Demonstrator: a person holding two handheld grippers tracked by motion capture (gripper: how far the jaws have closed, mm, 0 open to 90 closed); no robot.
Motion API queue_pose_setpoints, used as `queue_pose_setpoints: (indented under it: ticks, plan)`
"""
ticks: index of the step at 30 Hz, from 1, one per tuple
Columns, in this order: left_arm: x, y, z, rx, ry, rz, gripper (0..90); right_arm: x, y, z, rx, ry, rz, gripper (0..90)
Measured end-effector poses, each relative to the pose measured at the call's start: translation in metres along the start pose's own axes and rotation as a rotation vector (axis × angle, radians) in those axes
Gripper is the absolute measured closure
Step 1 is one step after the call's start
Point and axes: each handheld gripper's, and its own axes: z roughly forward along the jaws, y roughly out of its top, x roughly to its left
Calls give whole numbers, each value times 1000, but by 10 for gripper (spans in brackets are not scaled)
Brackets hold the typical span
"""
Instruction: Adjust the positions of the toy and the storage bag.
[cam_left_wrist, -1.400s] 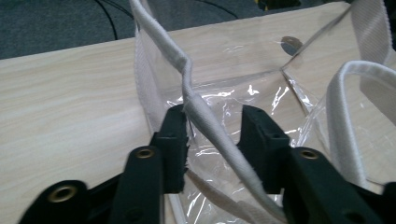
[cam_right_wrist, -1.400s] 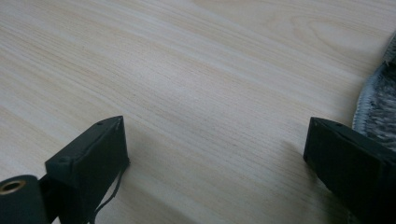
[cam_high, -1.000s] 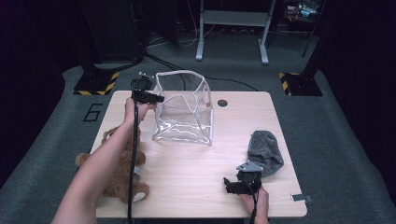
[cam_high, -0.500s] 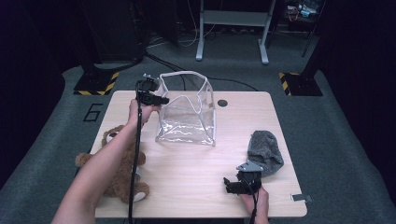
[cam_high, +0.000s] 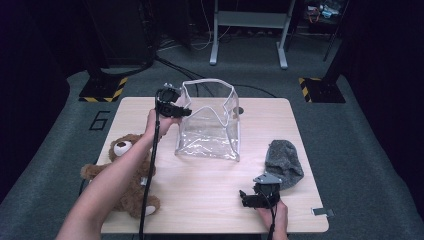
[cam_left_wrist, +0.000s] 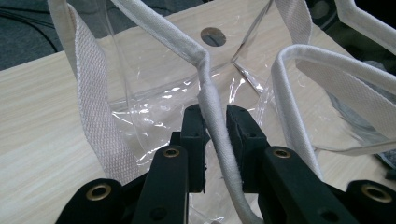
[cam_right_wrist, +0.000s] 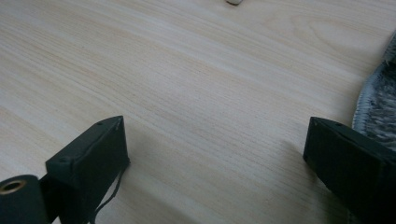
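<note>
Now the left gripper is pinching the soft white rim of the see-through plastic bag with its fingers, and the shiny, crinkly bag is standing near the back of the wooden table, a bit farther right than before. The right gripper is resting by the fuzzy grey cloth, fingers spread wide, while a brown teddy bear is lying on the left.

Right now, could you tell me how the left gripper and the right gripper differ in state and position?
The left gripper is shut on the clear bag's white rim; the right gripper is open and holds nothing. The left is raised at the bag's top edge, while the right sits low over the bare table beside a grey beanie. Both have black jaws.
</note>
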Motion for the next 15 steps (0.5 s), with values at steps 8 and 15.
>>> queue_pose_setpoints:
  ticks: [8,15]
  plan:
    - [-5,-3,-3,-9,-21,8,777,0,0,0,0,0,-4,59]
    - [-11,-5,-2,-12,-55,3,776,0,0,0,-5,-11,9,60]
